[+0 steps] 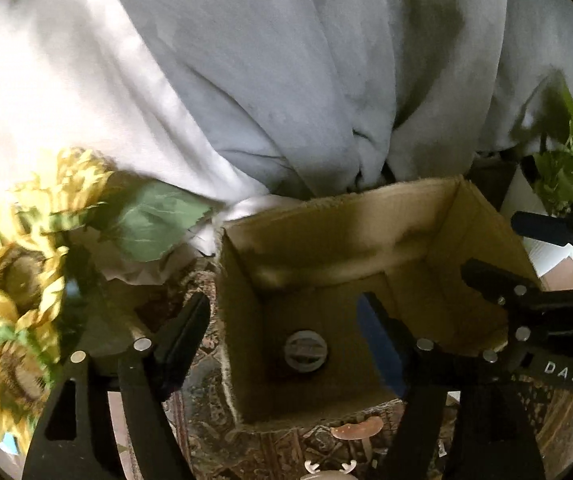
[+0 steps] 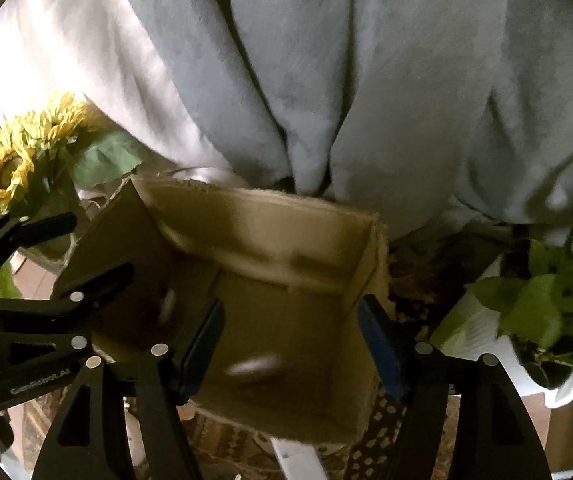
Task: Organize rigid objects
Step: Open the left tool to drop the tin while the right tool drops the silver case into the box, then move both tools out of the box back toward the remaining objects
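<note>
We see both grippers above an open brown cardboard box (image 1: 366,216) that stands on a patterned rug (image 1: 206,432). The left gripper (image 1: 286,344) has its jaws apart with nothing between them, and the right gripper (image 2: 292,344) is also spread and empty, so we judge that both have released. In the left wrist view a round grey ribbed lid (image 1: 306,350) lies on the box floor, at about 6 o'clock of the box; in the right wrist view two pale blurred shapes (image 2: 252,364) show inside, and we cannot tell what they are. So a part of the sorting seems done. Outside the box, near 6 o'clock in the left view, a small brown oval piece (image 1: 356,428) lies on the rug, probably waiting. Yellow artificial sunflowers (image 1: 10,272) stand at 9 o'clock
</note>
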A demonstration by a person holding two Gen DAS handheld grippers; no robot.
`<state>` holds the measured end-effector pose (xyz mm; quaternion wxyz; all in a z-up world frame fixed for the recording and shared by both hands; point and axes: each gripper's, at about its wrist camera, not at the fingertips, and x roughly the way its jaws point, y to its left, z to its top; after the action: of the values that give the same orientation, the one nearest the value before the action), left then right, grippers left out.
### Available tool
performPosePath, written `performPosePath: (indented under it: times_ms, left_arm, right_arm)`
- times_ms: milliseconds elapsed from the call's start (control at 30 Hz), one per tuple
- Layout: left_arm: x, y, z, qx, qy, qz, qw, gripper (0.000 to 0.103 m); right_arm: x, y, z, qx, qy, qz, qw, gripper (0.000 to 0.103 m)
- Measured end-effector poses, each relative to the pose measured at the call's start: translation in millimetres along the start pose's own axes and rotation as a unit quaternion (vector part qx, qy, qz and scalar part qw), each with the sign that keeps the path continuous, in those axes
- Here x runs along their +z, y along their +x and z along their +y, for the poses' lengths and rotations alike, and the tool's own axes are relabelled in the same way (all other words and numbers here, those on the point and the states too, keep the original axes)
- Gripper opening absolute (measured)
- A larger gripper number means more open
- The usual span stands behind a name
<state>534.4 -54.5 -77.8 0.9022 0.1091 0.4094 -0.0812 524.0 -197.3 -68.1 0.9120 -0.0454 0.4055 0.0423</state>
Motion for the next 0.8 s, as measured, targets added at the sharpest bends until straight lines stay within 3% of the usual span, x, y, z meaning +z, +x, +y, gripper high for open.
performPosePath:
  times_ms: [467, 800]
  left_arm:
    - [-35.1, -86.6, 10.3, 0.036, -0.034, -0.090, 0.9947, 0.092]
    - [-68.7, -141.7, 7.4, 0.071, -0.035, -0.129, 0.9885, 0.098]
  right_arm:
    - [-25.3, -80.0, 18.6, -0.034, -0.001, -0.101, 0.994, 0.083]
    - [-53.3, -133.5, 33.5, -0.037, -0.014, -0.154, 0.987, 0.087]
